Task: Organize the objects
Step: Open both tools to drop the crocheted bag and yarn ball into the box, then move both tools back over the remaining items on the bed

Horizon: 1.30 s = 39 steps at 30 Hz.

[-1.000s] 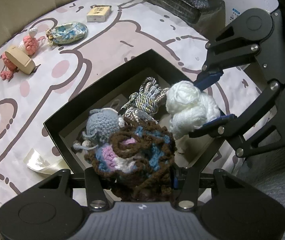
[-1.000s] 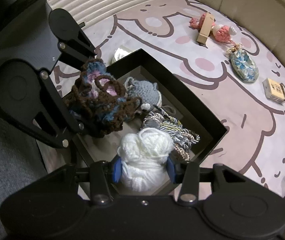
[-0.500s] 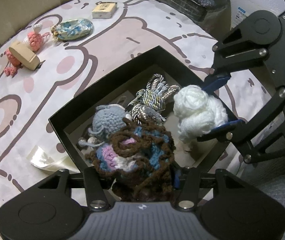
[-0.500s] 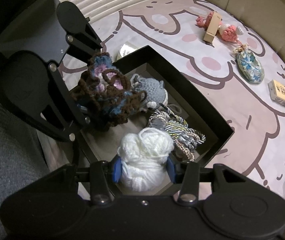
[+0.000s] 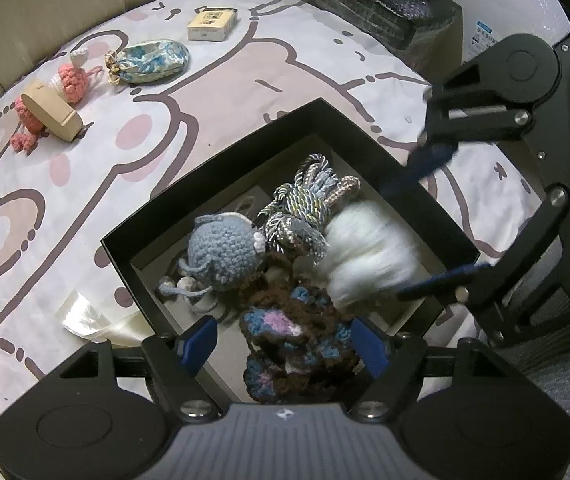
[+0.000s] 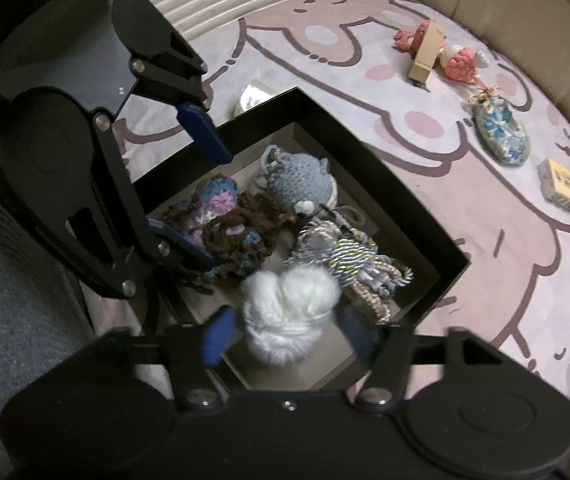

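A black box (image 5: 213, 184) (image 6: 385, 200) stands on the patterned cloth. It holds a grey crochet toy (image 5: 225, 248) (image 6: 299, 182) and a bundle of twisted cords (image 5: 305, 208) (image 6: 349, 264). My left gripper (image 5: 283, 340) (image 6: 193, 190) hangs over the box's near corner, jaws opening. The brown, blue and pink crochet piece (image 5: 297, 336) (image 6: 225, 232) lies between them on the box floor, free of the pads. My right gripper (image 6: 289, 334) (image 5: 437, 220) is also opening. The white yarn ball (image 6: 285, 320) (image 5: 369, 256), blurred, sits loose between its fingers inside the box.
On the cloth beyond the box lie pink crochet toys with a wooden block (image 5: 51, 110) (image 6: 425, 54), a floral pouch (image 5: 153, 62) (image 6: 503, 138) and a small cream carton (image 5: 211, 24) (image 6: 561, 184). A cream ribbon (image 5: 85, 316) lies by the box. Grey upholstery (image 5: 565, 360) borders the cloth.
Both grippers have opened. The brown crochet piece and the white yarn ball have left the pads and dropped onto the box floor. Neither hand has shifted.
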Available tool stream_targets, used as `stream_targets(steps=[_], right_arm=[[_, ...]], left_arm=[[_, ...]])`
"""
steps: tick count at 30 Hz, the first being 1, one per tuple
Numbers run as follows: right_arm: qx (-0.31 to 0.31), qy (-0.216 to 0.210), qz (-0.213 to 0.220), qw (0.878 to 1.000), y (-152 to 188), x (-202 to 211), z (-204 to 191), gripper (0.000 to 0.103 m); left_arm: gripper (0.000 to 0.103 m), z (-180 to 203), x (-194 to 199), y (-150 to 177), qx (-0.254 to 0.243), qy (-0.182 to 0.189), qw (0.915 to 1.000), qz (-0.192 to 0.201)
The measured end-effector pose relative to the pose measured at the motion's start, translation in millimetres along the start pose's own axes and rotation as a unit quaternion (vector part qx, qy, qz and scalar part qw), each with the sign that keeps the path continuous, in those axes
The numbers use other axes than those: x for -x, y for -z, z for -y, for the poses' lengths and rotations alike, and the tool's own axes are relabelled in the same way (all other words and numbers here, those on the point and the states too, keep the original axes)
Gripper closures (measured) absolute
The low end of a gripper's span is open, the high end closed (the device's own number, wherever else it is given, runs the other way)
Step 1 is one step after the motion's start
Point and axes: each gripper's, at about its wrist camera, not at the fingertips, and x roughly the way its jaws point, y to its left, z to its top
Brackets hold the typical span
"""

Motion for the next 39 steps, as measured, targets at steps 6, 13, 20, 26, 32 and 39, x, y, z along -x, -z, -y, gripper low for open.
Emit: stream_targets(steps=[6,13,20,26,32,39], right_arm=[[-0.001,0.005,0.001,1.000,1,1,1,0.026],[-0.004,0.008,0.000,1.000,2,1,3,0.025],[-0.007,0.011,0.003,1.000,1,2,4,0.025],[-0.019,0.020,0.014,1.000,0,8,9,0.025],[-0.045,0.043,0.042,0.997,-1,21,17,0.025],[-0.088,0.069,0.084,0.990,-3,39,30,0.025]], left_arm=[[0.028,0,1,-1,0.002,0.000,1.0000,0.004],[0.028,0,1,-1,0.003,0.000,1.0000,0.004],[0.028,-1,4,-2,0.009,0.000,0.9999,0.012],[0.028,-5,12,-4,0.021,-0.006,0.9993,0.031],[0.028,-14,28,-8,0.047,-0.010,0.9965,0.069],[0.028,-24,44,-10,0.089,-0.026,0.9895,0.111]])
